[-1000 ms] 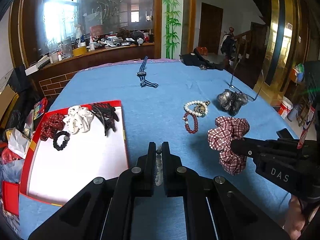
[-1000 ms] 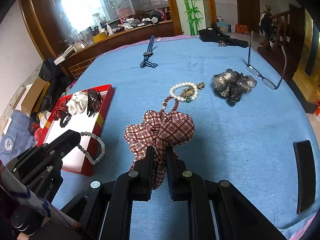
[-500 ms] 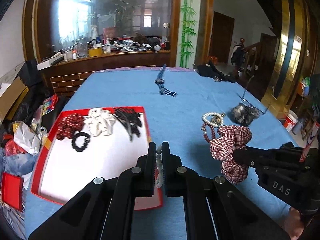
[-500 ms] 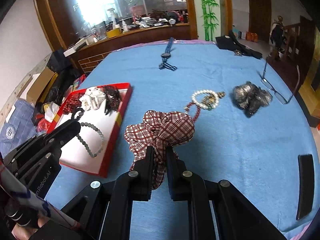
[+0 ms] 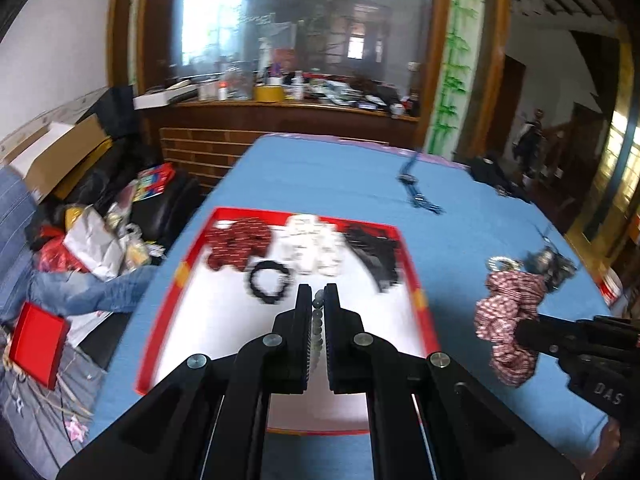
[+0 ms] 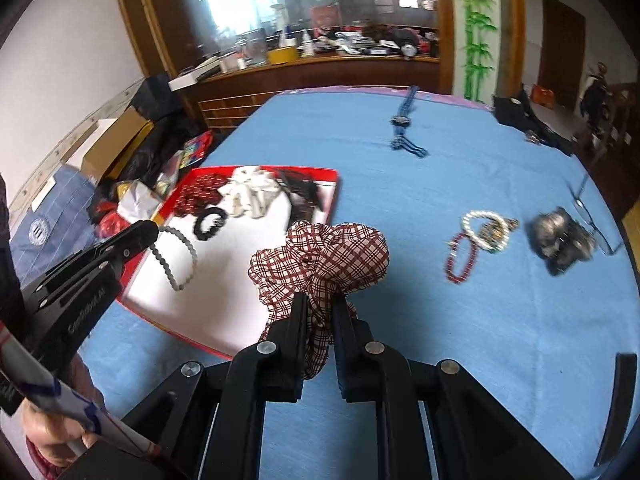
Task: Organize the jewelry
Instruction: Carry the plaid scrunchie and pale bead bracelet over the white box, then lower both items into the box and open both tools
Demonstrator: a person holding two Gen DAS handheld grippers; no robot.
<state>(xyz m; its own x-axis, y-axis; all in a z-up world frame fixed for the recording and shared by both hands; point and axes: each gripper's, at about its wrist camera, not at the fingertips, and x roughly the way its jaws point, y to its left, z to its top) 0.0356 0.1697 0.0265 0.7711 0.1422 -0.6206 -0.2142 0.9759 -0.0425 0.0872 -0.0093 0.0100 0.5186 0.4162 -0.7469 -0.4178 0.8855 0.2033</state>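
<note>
Place: lived-in home, a dining or sitting room.
Evidence: blue-clothed table (image 6: pixel 440 320), cluttered wooden counter (image 6: pixel 320 68), bamboo-painted pillar (image 6: pixel 476 28), floor boxes (image 5: pixel 60 152).

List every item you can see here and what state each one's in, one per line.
Left tongs: shut on the grey bead bracelet, which dangles over the red tray.
Right tongs: shut on the plaid scrunchie.
Red tray: holds a red scrunchie, white scrunchie, black hair tie, black clip.
Pearl bracelet, red bead bracelet, grey scrunchie: lying on the blue cloth.
</note>
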